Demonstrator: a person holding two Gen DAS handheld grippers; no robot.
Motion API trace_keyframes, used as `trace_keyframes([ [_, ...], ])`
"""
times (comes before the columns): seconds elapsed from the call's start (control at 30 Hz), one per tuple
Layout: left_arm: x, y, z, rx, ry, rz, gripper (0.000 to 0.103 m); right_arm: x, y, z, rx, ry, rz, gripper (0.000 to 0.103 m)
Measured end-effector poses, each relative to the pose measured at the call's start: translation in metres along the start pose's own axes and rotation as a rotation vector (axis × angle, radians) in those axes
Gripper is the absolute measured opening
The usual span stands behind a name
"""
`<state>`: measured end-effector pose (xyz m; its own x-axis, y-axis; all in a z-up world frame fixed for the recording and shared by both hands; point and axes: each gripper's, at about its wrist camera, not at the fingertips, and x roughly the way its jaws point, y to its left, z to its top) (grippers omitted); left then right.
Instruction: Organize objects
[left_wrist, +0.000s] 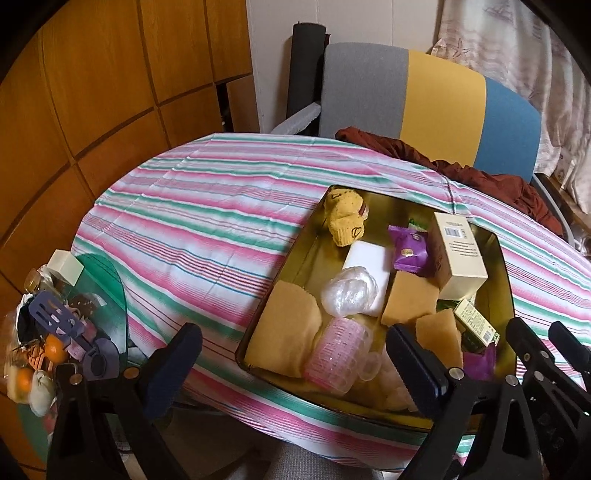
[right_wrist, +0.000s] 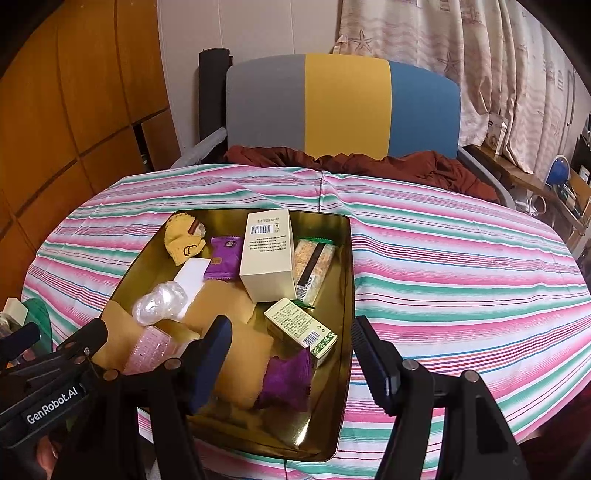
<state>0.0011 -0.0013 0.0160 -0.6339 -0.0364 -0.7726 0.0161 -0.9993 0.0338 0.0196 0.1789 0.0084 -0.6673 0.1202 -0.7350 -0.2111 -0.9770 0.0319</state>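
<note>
A gold tin tray (left_wrist: 504, 266) (right_wrist: 345, 280) sits on the striped tablecloth (left_wrist: 207, 221) (right_wrist: 461, 258). It holds a cream box (left_wrist: 458, 254) (right_wrist: 267, 254), a small green-labelled box (right_wrist: 301, 325), purple snack packets (left_wrist: 408, 249) (right_wrist: 286, 380), a yellow knit sock (left_wrist: 345, 216) (right_wrist: 184, 240), tan cloths (left_wrist: 282, 328), a pink hair roller (left_wrist: 338, 356) and a clear plastic wad (left_wrist: 349, 291). My left gripper (left_wrist: 291, 365) is open and empty over the tray's near left edge. My right gripper (right_wrist: 291, 363) is open and empty over the tray's near right part.
A small green side table (left_wrist: 107, 288) at the left holds oranges (left_wrist: 55, 347), a purple spatula (left_wrist: 59, 321), a white box (left_wrist: 66, 267) and clutter. A grey, yellow and blue chair (right_wrist: 343, 107) with a dark red cloth (right_wrist: 406, 166) stands behind the table.
</note>
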Motion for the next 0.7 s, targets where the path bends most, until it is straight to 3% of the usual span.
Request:
trace_keyframes([
  [0.3,-0.001,-0.0039,-0.0009,0.01,0.01,-0.004,0.099,-0.0003,-0.0012,0.0002,-0.004,-0.002,-0.026,0.068],
  [0.7,0.0061,-0.0084,-0.0047,0.023,0.04,-0.012,0.089,0.0034,-0.0053,-0.0003,0.006,0.01,-0.029,0.068],
])
